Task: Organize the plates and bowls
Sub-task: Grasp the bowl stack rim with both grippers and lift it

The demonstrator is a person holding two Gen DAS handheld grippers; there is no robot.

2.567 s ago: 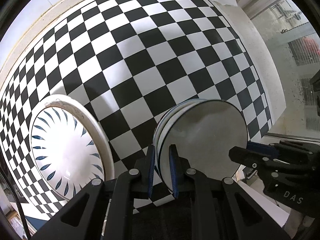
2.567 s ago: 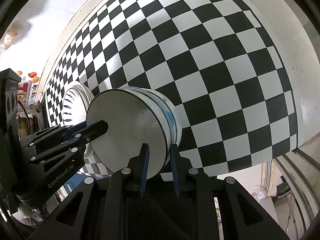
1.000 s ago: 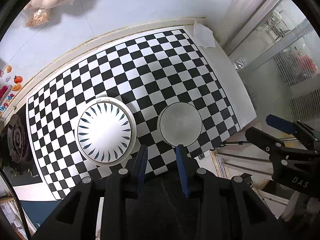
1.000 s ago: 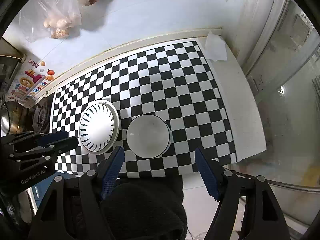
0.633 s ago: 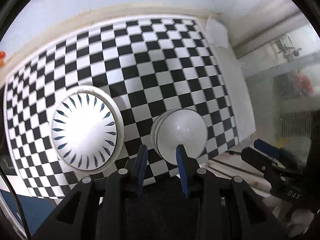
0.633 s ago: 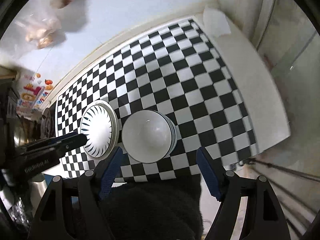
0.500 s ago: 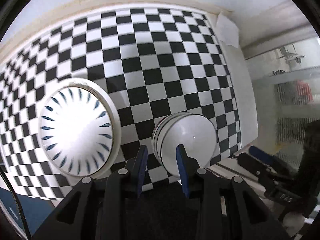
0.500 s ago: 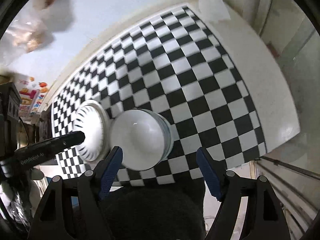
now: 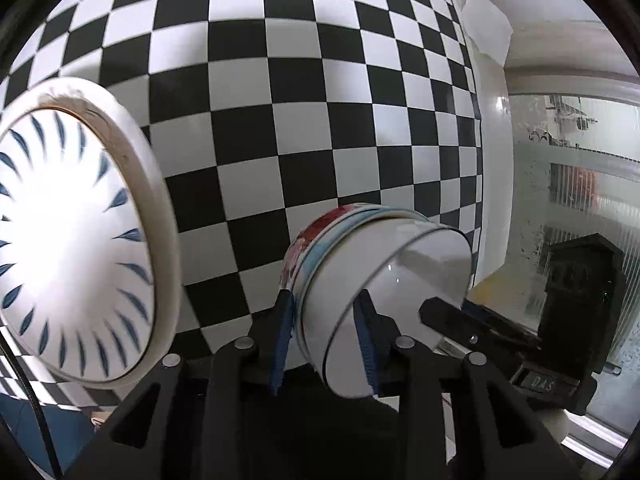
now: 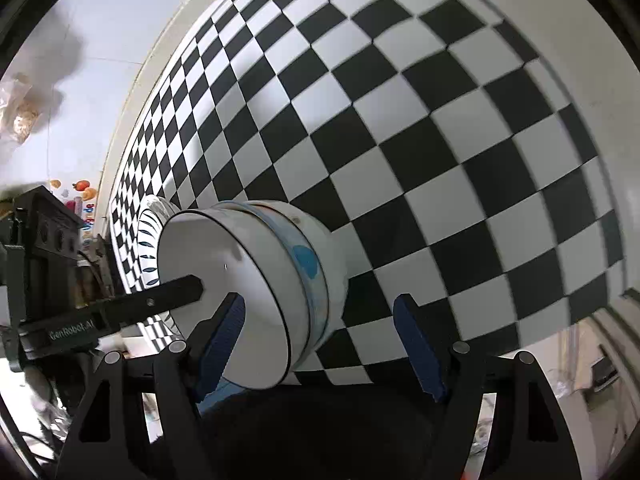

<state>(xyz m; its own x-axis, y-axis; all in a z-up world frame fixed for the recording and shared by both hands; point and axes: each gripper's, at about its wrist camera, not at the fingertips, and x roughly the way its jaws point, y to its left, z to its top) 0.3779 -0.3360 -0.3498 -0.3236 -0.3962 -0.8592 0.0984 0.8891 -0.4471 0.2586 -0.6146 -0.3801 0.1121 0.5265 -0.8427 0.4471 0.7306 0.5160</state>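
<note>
While the left gripper (image 9: pixel 325 338) is opening narrowly astride the near rim of the stacked bowls (image 9: pixel 384 280), the right gripper (image 10: pixel 320 344) gapes wide around their other side. Both sit on the checkered cloth (image 9: pixel 320 100), the patterned plate (image 9: pixel 72 240) just beside.

Bowl stack (image 9: pixel 384 272) right of plate (image 9: pixel 76 236)

The plate stack (image 9: pixel 76 236) runs off the frame's left edge; in the right wrist view, the bowl stack (image 10: pixel 256 292) hides most of it.
</note>
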